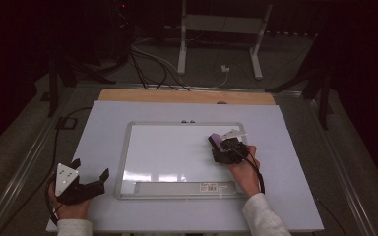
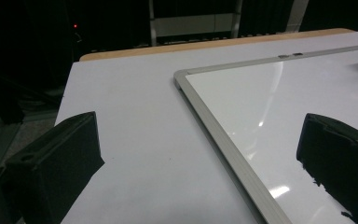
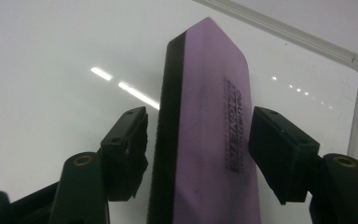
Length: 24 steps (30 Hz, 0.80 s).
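The right gripper [image 3: 198, 149] holds its fingers around a purple eraser [image 3: 209, 121] at centre frame, barely apart from it. The whiteboard [image 1: 128, 147] looks clean, so wiping seems finished; left gripper [image 1: 89, 177] fingers spread, lower left.

This is looking like a dim lab or recording studio, though the gloom is hiding much: black drapes are hanging behind, cables [image 1: 150, 66] are trailing over carpet, and a white metal stand [image 1: 221, 37] is standing beyond the table [image 1: 103, 132].
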Tool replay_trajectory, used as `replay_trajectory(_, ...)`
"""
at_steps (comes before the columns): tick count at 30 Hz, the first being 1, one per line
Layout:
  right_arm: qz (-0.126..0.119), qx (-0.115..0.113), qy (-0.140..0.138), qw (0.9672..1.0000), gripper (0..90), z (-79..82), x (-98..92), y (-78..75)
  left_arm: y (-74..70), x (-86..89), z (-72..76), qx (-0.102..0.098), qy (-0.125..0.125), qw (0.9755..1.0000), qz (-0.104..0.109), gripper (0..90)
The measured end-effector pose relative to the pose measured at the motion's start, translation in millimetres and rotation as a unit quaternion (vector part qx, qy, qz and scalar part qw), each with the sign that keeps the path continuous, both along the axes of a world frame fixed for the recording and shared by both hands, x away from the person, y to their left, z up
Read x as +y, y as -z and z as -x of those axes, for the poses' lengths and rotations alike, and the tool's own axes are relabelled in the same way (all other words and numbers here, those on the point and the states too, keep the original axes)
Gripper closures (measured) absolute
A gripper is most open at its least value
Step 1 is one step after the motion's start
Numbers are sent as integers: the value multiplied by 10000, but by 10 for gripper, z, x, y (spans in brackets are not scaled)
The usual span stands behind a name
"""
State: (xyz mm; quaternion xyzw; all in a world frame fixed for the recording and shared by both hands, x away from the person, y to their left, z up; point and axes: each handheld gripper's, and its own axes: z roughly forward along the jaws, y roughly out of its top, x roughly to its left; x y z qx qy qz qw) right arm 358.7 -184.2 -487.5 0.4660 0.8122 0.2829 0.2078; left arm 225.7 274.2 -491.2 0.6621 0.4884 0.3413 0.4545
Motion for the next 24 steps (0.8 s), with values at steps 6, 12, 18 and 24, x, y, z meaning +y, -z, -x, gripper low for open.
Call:
replay_trajectory(6, -54, 56, 173, 9998, 475, -19, -40, 10, -1, 0, 0, -5, 0, 10000, -2, 6)
replay_trajectory(12, -18, -120, 335, 9994, 631, 10, -53, -40, -3, 5, 2, -6, -8, 10000, -4, 6)
replay_trajectory(18, -69, -237, 402, 9989, 635, 81, -98, -131, -5, 4, 5, -11, -11, 10000, 0, 6)
replay_trajectory(24, -172, -178, 670, 9974, 633, 174, -256, -189, -3, -1, 3, -9, -11, 10000, -2, 6)
